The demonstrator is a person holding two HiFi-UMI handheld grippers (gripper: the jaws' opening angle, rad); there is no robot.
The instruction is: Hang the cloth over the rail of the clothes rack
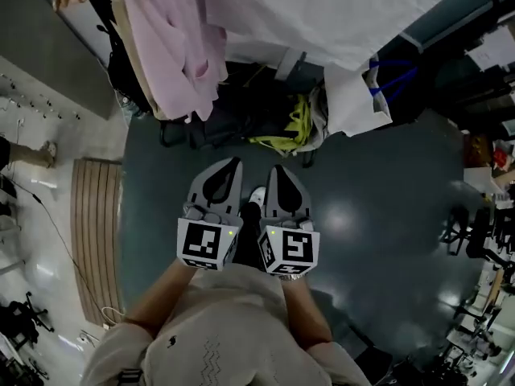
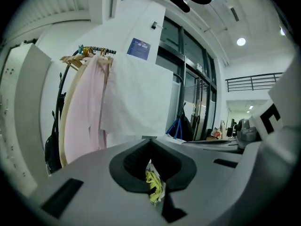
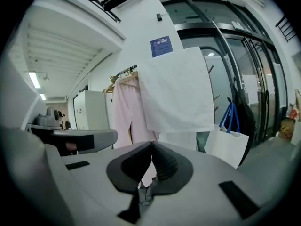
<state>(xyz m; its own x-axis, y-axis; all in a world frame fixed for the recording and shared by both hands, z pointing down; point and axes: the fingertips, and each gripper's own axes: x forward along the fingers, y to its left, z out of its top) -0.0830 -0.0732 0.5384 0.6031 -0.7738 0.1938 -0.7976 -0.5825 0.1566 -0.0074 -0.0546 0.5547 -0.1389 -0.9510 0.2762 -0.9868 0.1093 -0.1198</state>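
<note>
A large white cloth [image 1: 322, 14] hangs draped from the clothes rack, ahead of both grippers; it shows in the left gripper view [image 2: 136, 93] and the right gripper view [image 3: 176, 88] too. The rack's rail [image 2: 96, 49] carries wooden hangers with pink garments [image 1: 173, 39] beside the cloth. My left gripper [image 1: 233, 161] and right gripper [image 1: 273, 167] are held side by side close to the person's body, well short of the rack. Both are shut with nothing between their jaws, as the left gripper view [image 2: 150, 138] and right gripper view [image 3: 152, 145] confirm.
Black bags [image 1: 233, 111] and a yellow item [image 1: 294, 123] lie on the dark floor under the rack. A white bag with blue handles [image 1: 362, 95] stands at its right. A slatted wooden board [image 1: 95, 232] lies at the left, glass doors [image 3: 244, 79] behind.
</note>
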